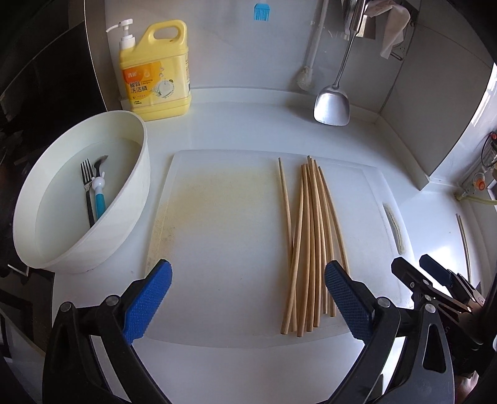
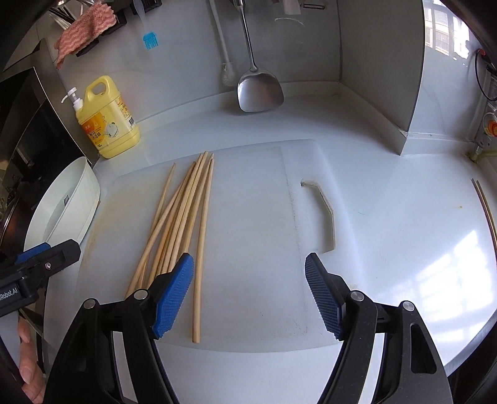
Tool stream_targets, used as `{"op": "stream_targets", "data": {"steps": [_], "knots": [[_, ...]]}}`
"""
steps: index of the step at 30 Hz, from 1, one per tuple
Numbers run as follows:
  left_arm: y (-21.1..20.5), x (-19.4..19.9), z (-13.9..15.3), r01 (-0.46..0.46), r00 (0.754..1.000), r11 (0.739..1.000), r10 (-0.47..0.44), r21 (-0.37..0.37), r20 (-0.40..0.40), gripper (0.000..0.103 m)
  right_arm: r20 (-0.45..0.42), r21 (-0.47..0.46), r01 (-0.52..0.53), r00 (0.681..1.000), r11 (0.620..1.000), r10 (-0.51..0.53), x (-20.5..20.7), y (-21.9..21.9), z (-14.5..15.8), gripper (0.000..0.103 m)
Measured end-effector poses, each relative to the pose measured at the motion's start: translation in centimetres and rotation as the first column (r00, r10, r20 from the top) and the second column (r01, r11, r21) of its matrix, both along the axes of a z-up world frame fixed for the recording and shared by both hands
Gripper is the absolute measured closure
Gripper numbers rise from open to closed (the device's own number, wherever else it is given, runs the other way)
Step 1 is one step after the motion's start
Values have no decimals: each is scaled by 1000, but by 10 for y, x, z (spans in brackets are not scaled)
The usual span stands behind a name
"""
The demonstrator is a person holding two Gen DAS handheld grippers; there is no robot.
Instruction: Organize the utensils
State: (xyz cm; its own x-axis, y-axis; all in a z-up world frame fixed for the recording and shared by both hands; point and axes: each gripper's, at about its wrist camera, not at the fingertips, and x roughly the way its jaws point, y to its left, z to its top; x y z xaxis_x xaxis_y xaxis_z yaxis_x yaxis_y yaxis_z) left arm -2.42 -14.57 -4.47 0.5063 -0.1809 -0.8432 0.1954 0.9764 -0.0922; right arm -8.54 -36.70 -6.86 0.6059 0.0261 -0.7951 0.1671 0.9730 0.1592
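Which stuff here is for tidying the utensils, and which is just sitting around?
For the job: chopsticks on the cutting board; fork and spoon in the white bowl.

Just there: soap bottle, hanging spatula, blue brush.

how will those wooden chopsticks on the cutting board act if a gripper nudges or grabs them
The chopsticks look thin, stiff and light, so a nudge would probably scatter them. They lie loose and crossed on the smooth cutting board, so they may well slide or roll. Being slim, some could slip out from between wide pads.
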Motion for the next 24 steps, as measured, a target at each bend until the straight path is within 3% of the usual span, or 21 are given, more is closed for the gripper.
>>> {"op": "stream_targets", "data": {"steps": [9, 24], "knots": [[-2, 20, -17, 9, 1000, 1000, -9, -4, 23, 6, 6, -38, 7, 1000, 999, -7, 31, 9, -11, 32], [-3, 46, -43, 49, 999, 999, -49, 6, 11, 6, -68, -163, -22, 998, 986, 11, 70, 35, -46, 32]]}}
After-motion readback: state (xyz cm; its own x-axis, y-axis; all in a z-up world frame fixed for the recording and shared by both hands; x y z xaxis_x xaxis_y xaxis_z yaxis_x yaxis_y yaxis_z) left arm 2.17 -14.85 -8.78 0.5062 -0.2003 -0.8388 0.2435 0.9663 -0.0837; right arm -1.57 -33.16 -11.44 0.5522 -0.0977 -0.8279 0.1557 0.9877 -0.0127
